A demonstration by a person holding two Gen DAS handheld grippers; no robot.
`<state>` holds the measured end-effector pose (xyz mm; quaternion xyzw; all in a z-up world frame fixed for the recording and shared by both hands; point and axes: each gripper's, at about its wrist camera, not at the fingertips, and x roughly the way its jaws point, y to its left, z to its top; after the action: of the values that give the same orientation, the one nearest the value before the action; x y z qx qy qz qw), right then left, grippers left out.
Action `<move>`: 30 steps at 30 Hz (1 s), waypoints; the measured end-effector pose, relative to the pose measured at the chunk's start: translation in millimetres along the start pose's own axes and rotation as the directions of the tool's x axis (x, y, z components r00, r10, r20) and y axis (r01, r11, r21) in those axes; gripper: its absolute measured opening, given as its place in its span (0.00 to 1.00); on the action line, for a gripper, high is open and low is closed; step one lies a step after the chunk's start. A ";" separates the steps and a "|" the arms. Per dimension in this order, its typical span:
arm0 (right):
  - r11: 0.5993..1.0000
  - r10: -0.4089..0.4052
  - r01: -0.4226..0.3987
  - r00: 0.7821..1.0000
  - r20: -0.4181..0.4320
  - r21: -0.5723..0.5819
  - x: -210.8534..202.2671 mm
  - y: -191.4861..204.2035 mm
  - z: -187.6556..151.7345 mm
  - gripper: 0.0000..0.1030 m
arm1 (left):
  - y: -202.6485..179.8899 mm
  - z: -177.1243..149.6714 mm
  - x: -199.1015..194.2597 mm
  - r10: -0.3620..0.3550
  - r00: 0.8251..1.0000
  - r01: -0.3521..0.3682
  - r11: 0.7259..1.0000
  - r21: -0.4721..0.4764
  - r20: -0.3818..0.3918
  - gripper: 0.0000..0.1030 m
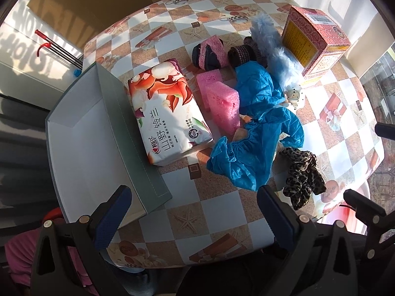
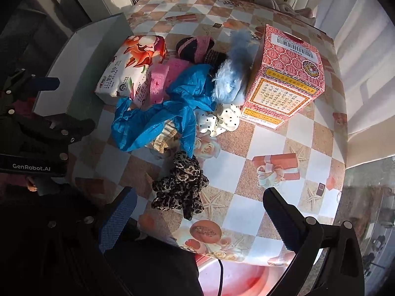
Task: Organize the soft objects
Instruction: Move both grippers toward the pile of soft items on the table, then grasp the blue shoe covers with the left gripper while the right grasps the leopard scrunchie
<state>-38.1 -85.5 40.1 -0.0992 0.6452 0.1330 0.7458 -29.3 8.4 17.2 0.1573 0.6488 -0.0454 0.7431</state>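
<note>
Nearest the right gripper (image 2: 197, 212), at the table's (image 2: 276, 133) front edge, lies the leopard scrunchie (image 2: 180, 187), clear of the blue covers (image 2: 158, 116); both grippers gape wide and empty; the left gripper (image 1: 195, 209) hovers by the grey bin (image 1: 81, 135); best to straddle the scrunchie's bunched middle, close firmly since it squashes, lift clear before swinging to the bin

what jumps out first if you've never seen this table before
The crumpled blue shoe covers sprawl mid-table, with pink sponges and a floral tissue pack beside them. A tall red patterned box stands at the far right, and a leopard scrunchie lies nearest the open right gripper.
</note>
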 end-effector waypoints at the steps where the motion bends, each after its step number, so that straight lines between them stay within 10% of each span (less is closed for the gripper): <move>1: 1.000 -0.002 0.002 1.000 -0.001 0.002 0.2 0.5 -0.4 1.00 | 1.6 -1.0 0.8 -0.002 1.000 0.002 1.000 -0.004 0.001 0.99; 19: 0.985 0.073 -0.068 0.997 -0.021 0.158 30.3 22.3 -31.7 1.00 | -15.2 -35.4 43.2 -0.069 0.997 0.073 0.977 0.200 -0.030 0.99; 30: 0.988 0.023 -0.023 1.000 0.004 0.152 53.3 23.8 -26.9 0.91 | -38.6 8.2 60.5 -0.176 0.984 0.171 0.960 0.220 0.005 0.99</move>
<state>-64.0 -67.8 -16.0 -0.0344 0.6537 0.0919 0.7504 -22.7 -22.2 -47.8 0.1802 0.6421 -0.1834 0.7222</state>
